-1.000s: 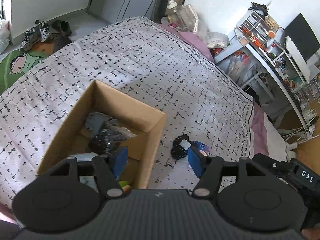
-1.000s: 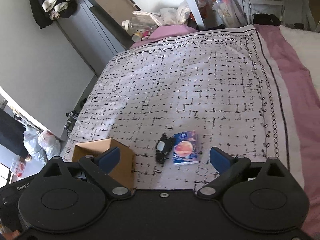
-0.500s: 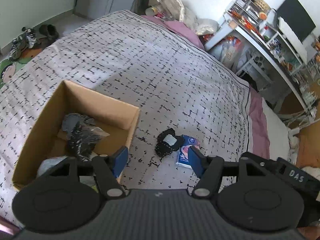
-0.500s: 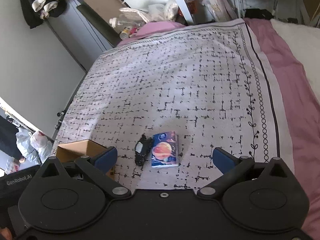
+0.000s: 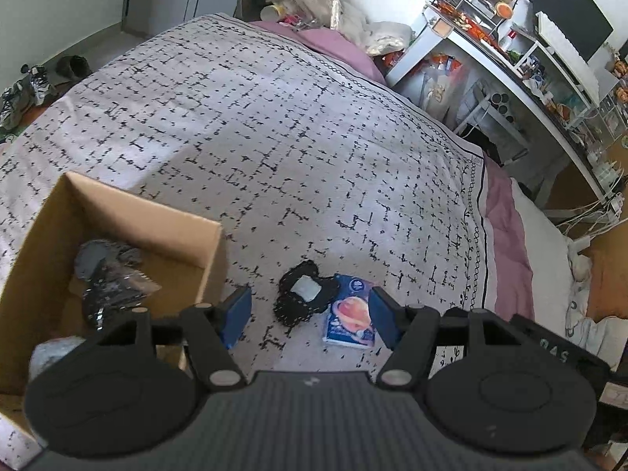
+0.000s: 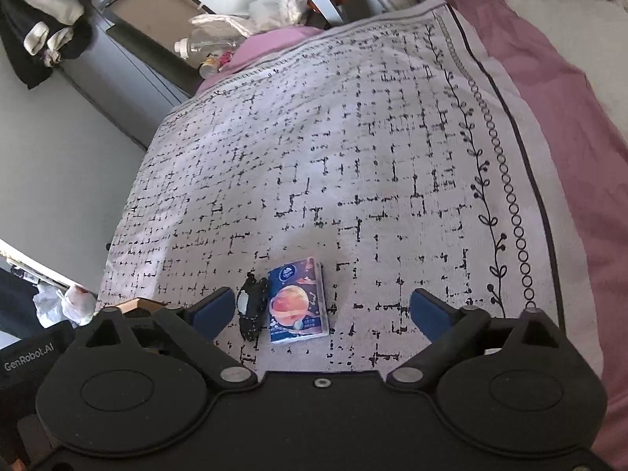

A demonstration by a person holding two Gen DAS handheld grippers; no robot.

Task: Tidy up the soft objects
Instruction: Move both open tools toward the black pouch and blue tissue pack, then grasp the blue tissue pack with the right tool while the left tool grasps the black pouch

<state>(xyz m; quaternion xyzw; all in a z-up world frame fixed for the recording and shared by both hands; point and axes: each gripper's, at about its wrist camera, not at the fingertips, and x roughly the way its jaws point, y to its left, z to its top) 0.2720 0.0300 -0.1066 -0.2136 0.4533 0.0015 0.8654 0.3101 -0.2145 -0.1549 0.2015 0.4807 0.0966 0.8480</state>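
We read "GenRobot.AI" in pale letters on the black device (image 6: 27, 357) at the lower left of the right wrist view. The tissue pack (image 6: 297, 301) bears a round logo and small print, too small for us to read.
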